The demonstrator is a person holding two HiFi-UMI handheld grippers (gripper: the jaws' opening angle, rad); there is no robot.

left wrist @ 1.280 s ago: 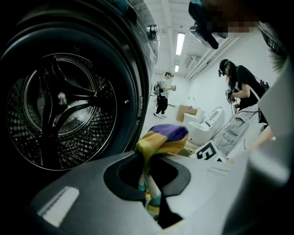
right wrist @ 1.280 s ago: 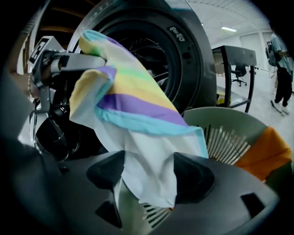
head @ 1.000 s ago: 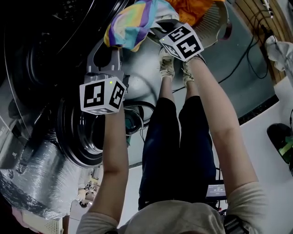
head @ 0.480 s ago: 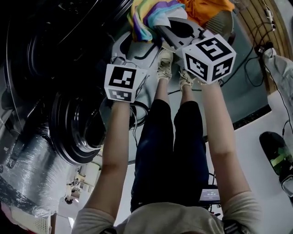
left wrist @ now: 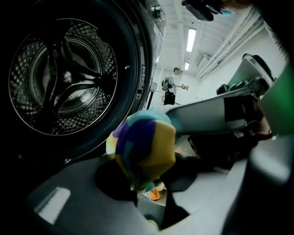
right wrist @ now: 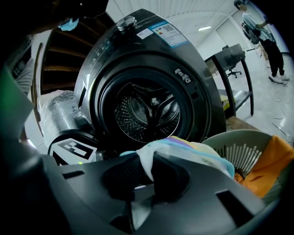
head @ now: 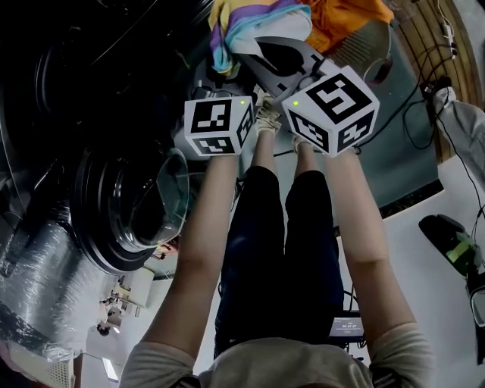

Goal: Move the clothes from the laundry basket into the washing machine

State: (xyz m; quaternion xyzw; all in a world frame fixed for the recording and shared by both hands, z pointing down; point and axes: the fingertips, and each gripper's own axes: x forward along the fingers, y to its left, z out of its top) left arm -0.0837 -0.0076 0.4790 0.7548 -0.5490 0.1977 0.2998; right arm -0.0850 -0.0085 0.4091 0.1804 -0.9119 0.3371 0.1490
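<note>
A multicoloured cloth (head: pixel 250 23) (left wrist: pixel 144 147) (right wrist: pixel 193 151) hangs bunched in front of the washing machine's open drum (left wrist: pixel 64 78) (right wrist: pixel 147 110). My right gripper (head: pixel 254 49) (right wrist: pixel 142 172) is shut on its upper fold. My left gripper (head: pixel 216 83) (left wrist: pixel 151 197) sits just below and left of the right one. Its jaws have just been closing, and they stand apart with the cloth's lower end hanging between them. The grey laundry basket (head: pixel 364 38) (right wrist: pixel 243 147) lies behind, with an orange garment (head: pixel 341 15) (right wrist: pixel 268 165) in it.
The washer's round door (head: pixel 144 204) stands swung open at the left, beside a foil-wrapped block (head: pixel 45 265). The person's legs and shoes (head: pixel 273 114) are below the grippers. Cables run over the grey floor mat (head: pixel 402 151). A person (left wrist: pixel 172 87) stands far off in the room.
My left gripper has let go of the cloth and shifted right, beside the right gripper. The right gripper has carried the cloth along, and its cube now looms larger.
</note>
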